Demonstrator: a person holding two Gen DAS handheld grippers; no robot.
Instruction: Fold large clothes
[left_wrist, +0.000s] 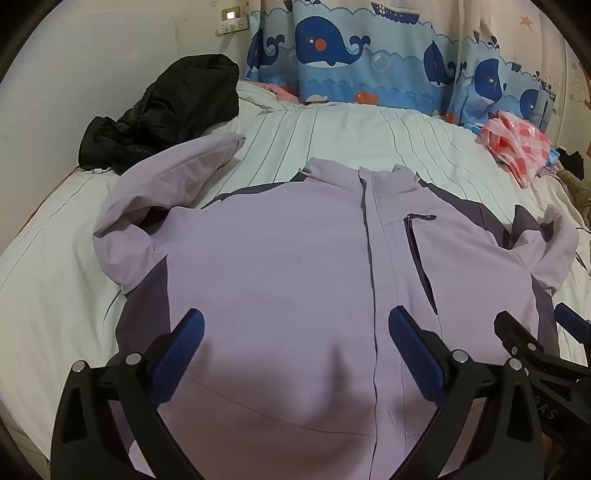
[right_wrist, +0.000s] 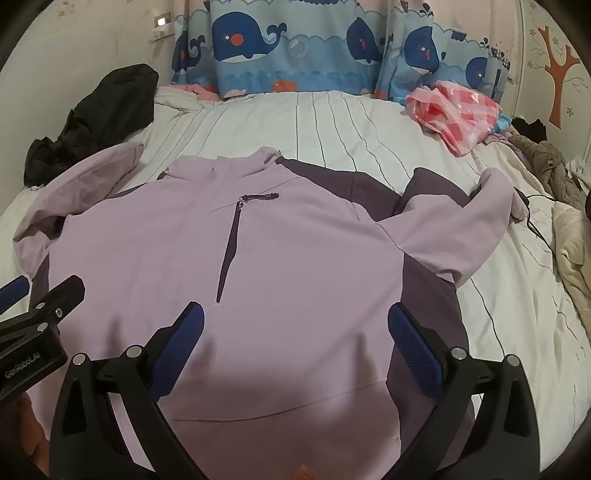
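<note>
White striped bed (left_wrist: 332, 140) fills both views, and on it the lilac jacket (left_wrist: 288, 266) lies flat with its front up in the centre of each frame, zipper closed, the collar toward the top, one sleeve bent at the left and the other at the right. Both the left gripper (left_wrist: 295, 328) and the right gripper (right_wrist: 295, 325) are at the lower edge above the jacket's lower part, fingers spread wide, holding nothing. Farther out, a black garment (left_wrist: 162, 110) lies at upper left, a pink bag (left_wrist: 517, 147) at upper right, and a whale curtain (left_wrist: 369, 48) hangs along the top.
</note>
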